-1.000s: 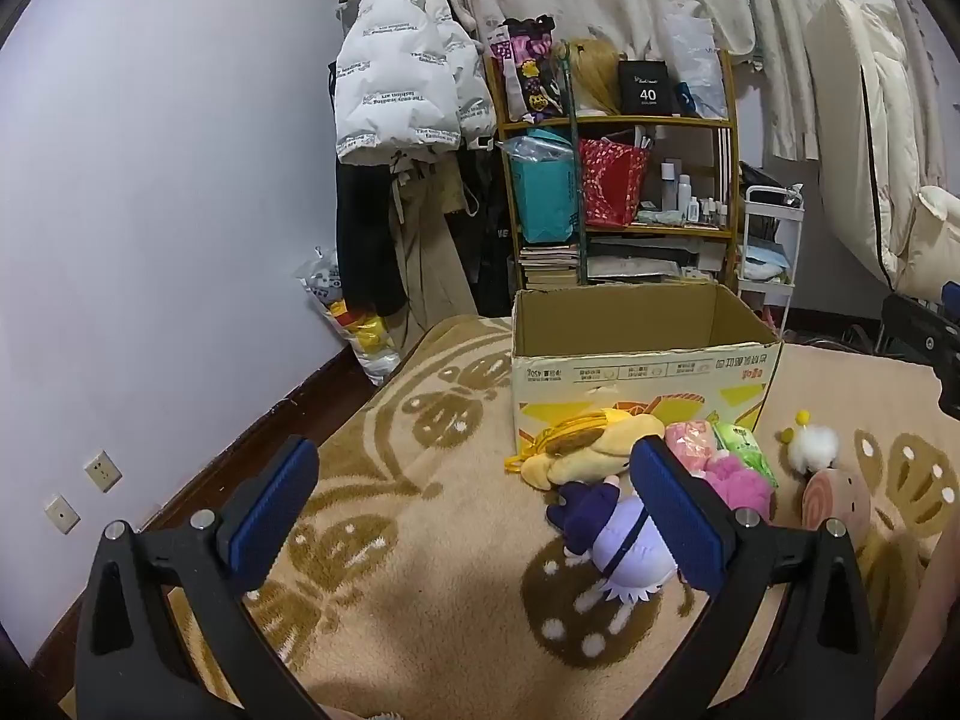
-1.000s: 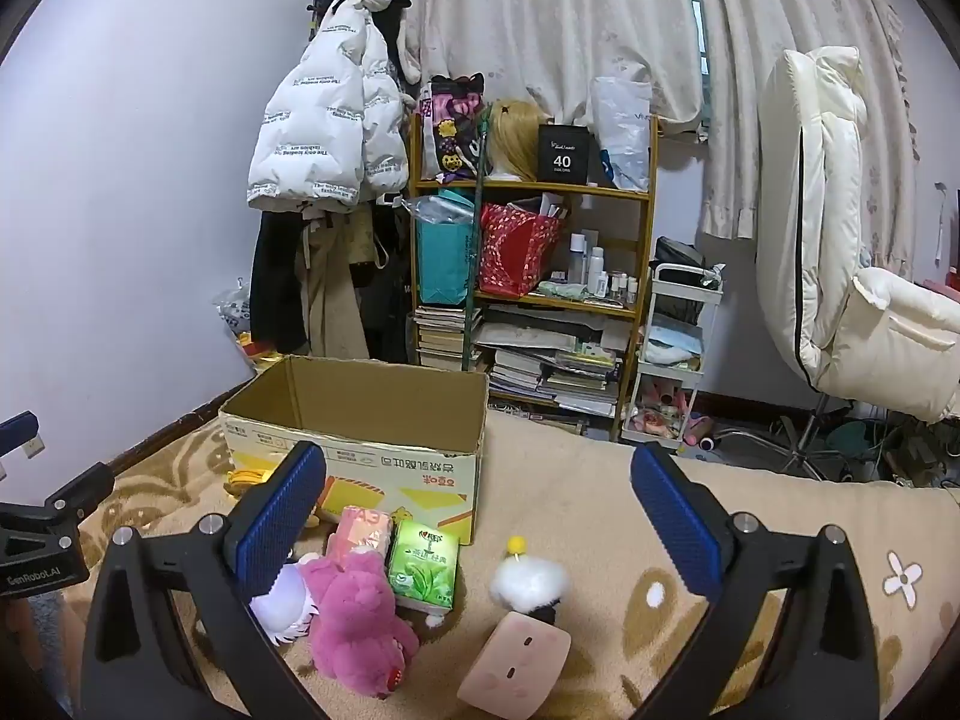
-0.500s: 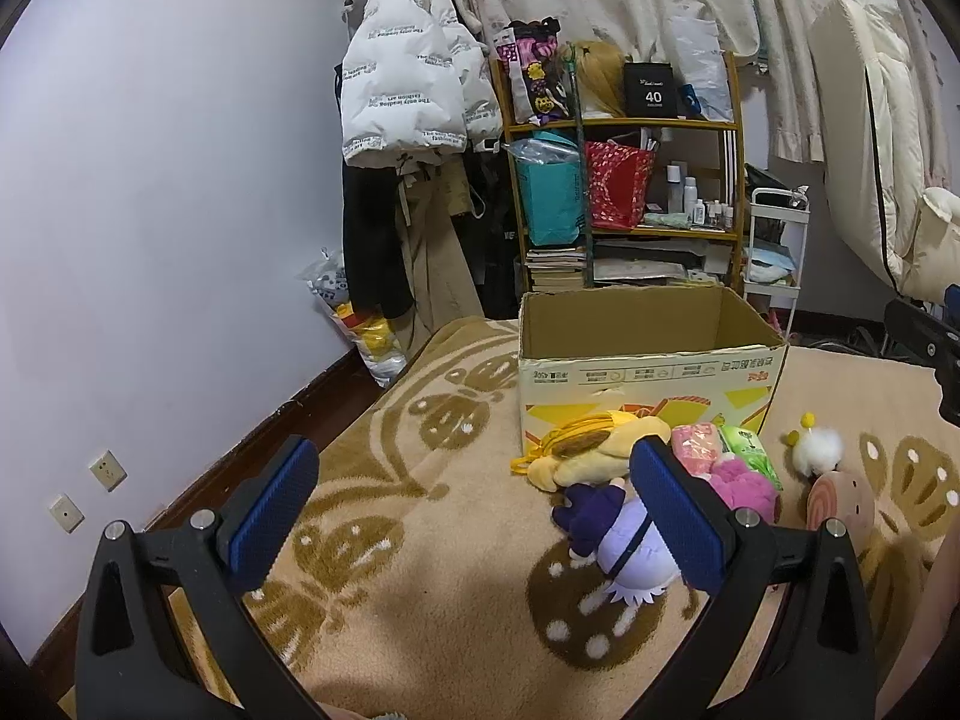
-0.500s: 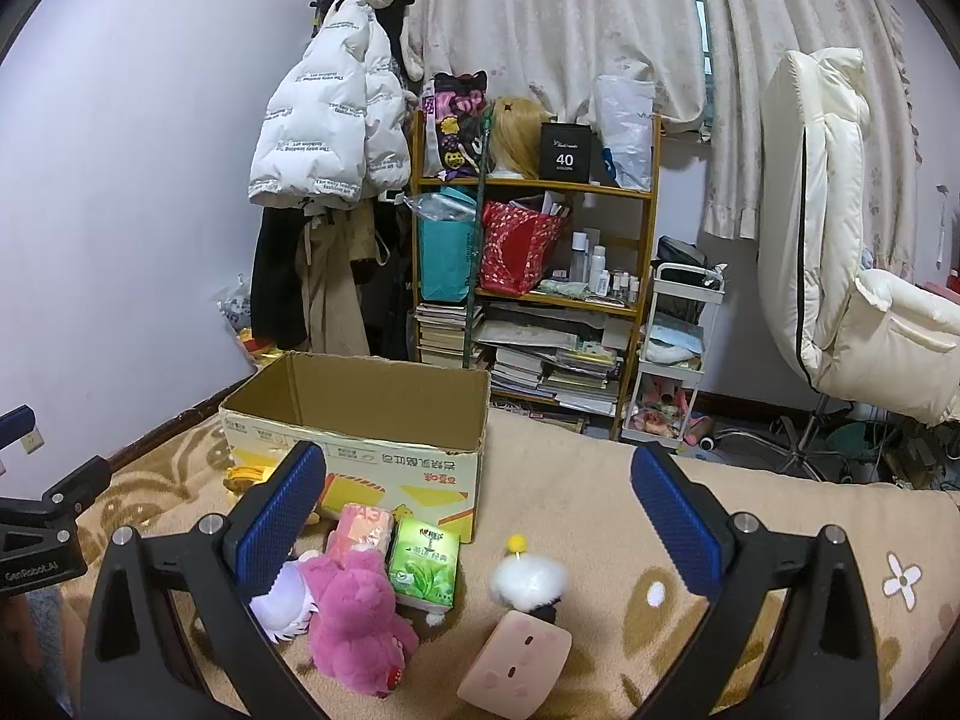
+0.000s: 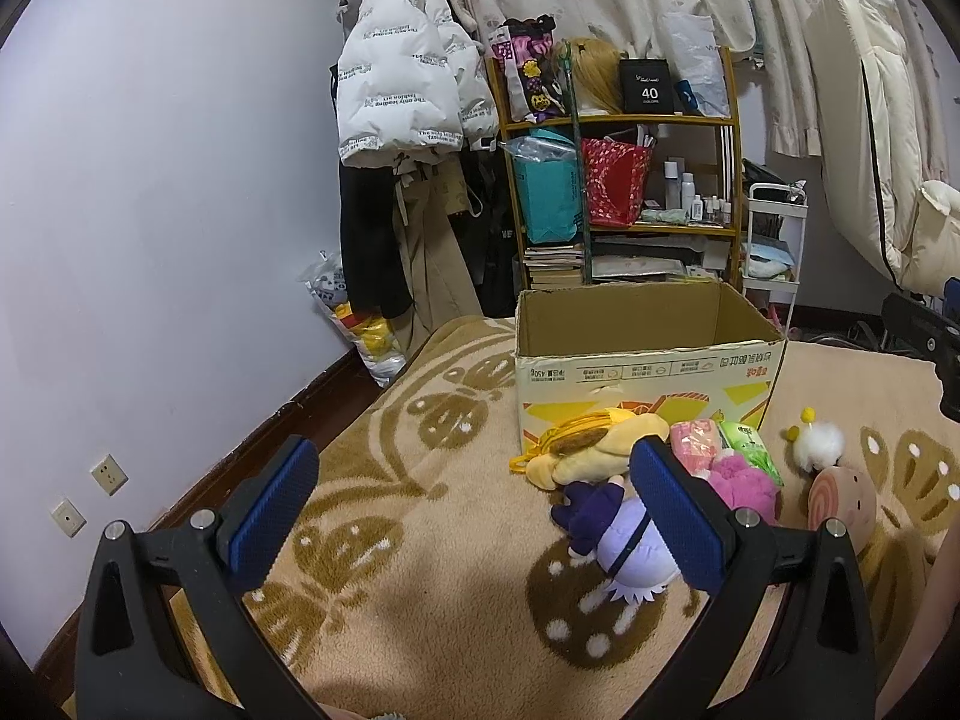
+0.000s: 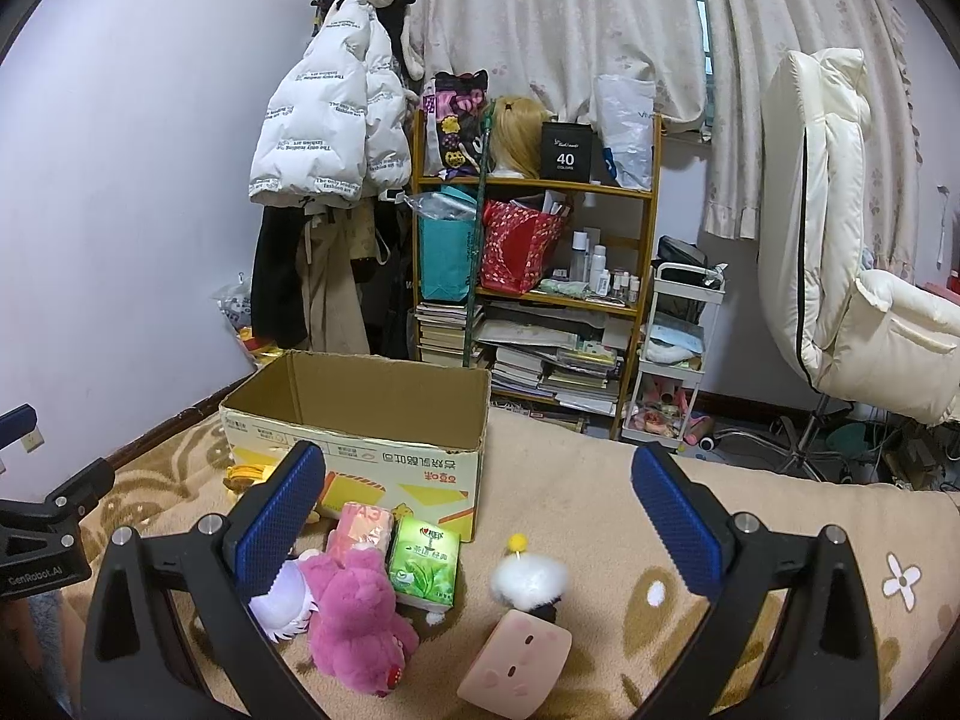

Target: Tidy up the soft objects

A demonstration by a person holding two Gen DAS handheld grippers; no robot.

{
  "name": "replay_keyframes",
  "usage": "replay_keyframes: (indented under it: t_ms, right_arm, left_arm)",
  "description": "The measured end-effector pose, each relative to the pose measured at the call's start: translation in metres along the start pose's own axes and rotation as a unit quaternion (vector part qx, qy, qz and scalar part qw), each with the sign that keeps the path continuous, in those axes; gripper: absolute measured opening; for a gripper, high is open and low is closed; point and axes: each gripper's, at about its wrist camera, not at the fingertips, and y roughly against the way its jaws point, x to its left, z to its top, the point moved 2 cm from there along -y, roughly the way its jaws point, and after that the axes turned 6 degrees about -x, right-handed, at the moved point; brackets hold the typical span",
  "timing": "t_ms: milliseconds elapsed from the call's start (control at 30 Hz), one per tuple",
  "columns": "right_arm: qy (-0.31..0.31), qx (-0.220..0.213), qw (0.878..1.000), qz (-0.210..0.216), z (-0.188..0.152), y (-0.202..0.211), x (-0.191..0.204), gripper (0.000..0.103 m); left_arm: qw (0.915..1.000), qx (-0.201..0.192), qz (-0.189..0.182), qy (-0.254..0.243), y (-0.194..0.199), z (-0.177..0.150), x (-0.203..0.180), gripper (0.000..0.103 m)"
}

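purple doll (image 5: 624,531): partly behind gripper finger | cardboard box (image 6: 384,414) floor: unseen (walls block) | shelf bottles (image 6: 600,276): unreadable

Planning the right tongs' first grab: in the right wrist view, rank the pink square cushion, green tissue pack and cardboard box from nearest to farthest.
1. Pink square cushion, low centre, nearest the right tongs.
2. Green tissue pack, left of centre.
3. Cardboard box, behind the pack.

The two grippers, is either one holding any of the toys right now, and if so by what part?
Nothing is held. The left gripper and right gripper are both wide open above the rug, with the pink plush and the other toys lying loose.
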Motion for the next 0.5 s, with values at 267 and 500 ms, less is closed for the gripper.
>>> replay_keyframes:
  t_ms: [267,500]
  right_arm:
    - [0.000,0.001,1.000,-0.001,0.0000,-0.0005,0.0002,0.103]
    - [-0.001,0.000,1.000,-0.002,0.0000,-0.0005,-0.0011,0.103]
  left_arm:
    - [1.0000,0.001,-0.001,-0.002,0.0005,-0.0012,-0.0005,0.102]
    - [1.0000,0.000,0.001,-0.005,0.0013,-0.0021,-0.0028,0.102]
